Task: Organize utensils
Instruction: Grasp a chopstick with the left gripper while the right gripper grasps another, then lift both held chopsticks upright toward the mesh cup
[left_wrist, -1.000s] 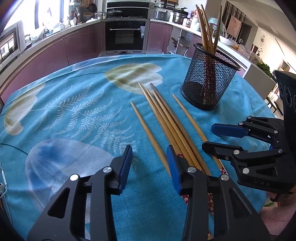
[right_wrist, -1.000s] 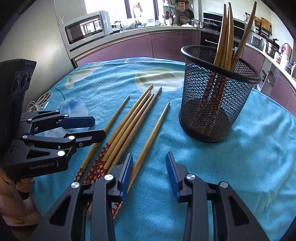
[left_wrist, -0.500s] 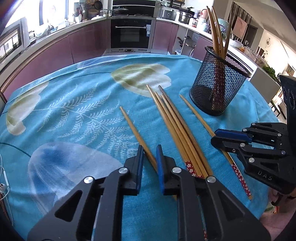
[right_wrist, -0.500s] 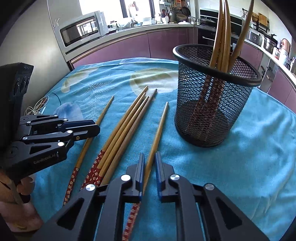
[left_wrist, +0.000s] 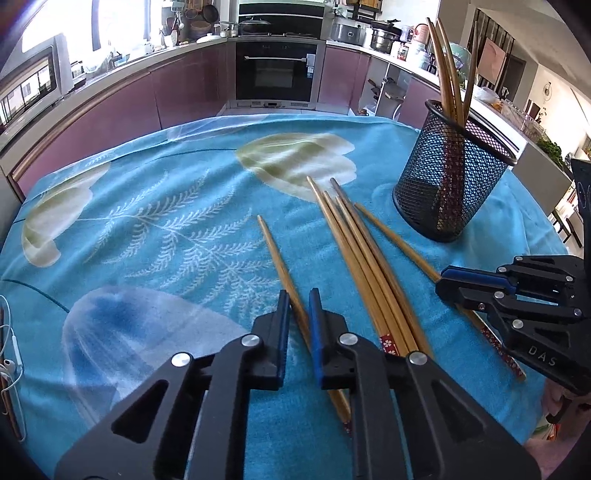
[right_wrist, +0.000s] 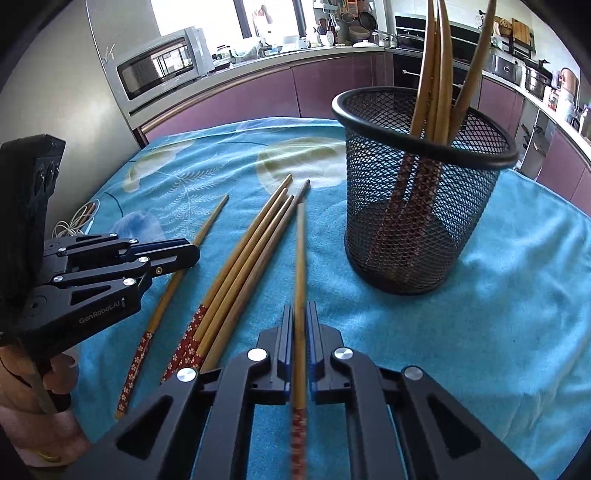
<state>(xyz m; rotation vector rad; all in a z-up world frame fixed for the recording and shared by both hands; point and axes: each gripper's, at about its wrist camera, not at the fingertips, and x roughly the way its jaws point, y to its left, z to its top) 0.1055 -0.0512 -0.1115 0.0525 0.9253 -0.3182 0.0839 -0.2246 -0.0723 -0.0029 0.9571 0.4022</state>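
Several wooden chopsticks with red patterned ends lie on the blue tablecloth (left_wrist: 166, 229). My left gripper (left_wrist: 298, 306) is shut on the leftmost single chopstick (left_wrist: 277, 258), which still rests on the cloth. My right gripper (right_wrist: 300, 317) is shut on another chopstick (right_wrist: 300, 258) and holds it lifted, tip pointing forward. A bundle of chopsticks (left_wrist: 362, 251) lies between the two; it also shows in the right wrist view (right_wrist: 251, 251). The black mesh holder (right_wrist: 417, 206) stands upright at the right with several chopsticks in it; it also shows in the left wrist view (left_wrist: 450, 177).
White earphone cable (left_wrist: 11, 365) lies at the table's left edge. Kitchen counters, an oven (left_wrist: 277, 72) and a microwave (right_wrist: 162, 66) stand beyond the table. The cloth left of the chopsticks bears a leaf pattern.
Both grippers went from open to shut, each on a chopstick. The right one has lifted its chopstick off the cloth and turned it to point forward.
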